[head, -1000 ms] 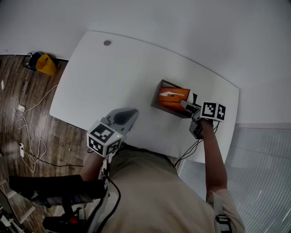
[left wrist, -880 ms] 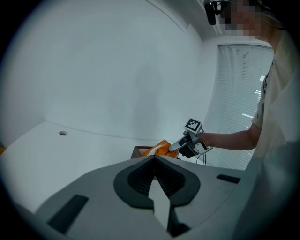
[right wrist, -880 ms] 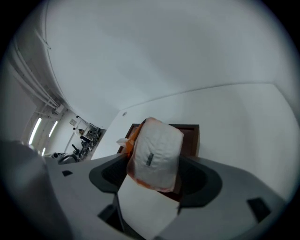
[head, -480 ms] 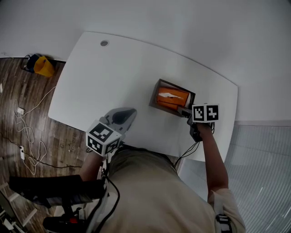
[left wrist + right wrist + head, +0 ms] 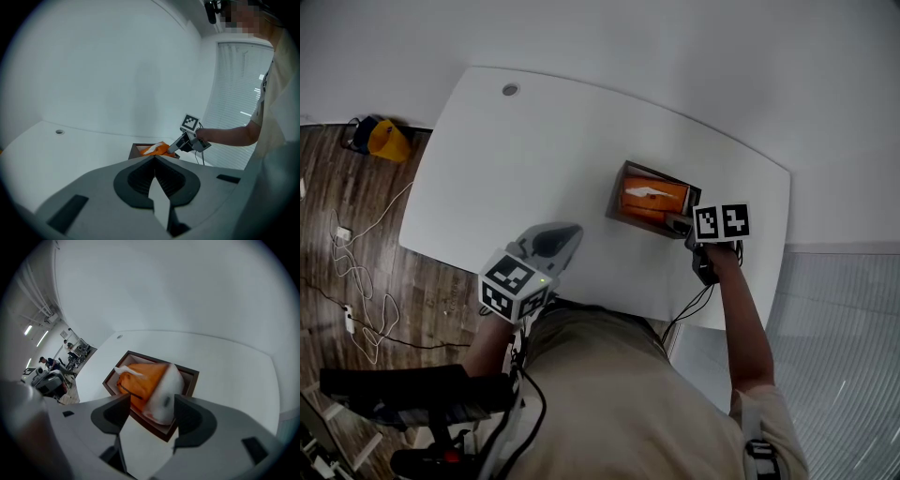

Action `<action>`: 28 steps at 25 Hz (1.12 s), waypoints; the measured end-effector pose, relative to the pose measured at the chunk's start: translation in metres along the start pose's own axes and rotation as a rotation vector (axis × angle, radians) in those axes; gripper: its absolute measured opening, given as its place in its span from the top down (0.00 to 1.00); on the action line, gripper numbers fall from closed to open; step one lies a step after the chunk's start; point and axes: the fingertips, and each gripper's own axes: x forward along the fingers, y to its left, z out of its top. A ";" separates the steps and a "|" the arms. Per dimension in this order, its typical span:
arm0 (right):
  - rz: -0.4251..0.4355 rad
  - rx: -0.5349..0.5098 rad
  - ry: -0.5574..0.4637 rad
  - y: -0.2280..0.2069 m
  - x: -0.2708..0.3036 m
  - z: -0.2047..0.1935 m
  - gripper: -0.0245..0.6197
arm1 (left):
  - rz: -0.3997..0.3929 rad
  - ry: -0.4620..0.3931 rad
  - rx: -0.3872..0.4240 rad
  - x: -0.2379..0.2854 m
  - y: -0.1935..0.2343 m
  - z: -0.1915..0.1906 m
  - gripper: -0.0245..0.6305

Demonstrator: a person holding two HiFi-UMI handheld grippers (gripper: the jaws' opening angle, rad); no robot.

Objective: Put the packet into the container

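Meanwhile right tongs [image 5: 151,414] gape above packet [image 5: 140,383] in container [image 5: 615,192]; left tongs [image 5: 155,171] closed over table [image 5: 534,150].

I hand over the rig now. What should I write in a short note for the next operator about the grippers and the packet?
Left hand-held gripper: shut, empty, held at the near edge of the table.
Right hand-held gripper: above the container, jaws apart though just closing a little; the white end of the packet shows between them, pads not pressing it.
Things: the orange packet lies inside the brown container on the table.
Done: packet is in.
Left: draw the right hand-held gripper clear; probably nothing more.
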 end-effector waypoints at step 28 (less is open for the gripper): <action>-0.005 -0.133 0.072 0.007 0.041 0.010 0.51 | 0.034 0.018 -0.001 -0.006 0.010 -0.002 0.95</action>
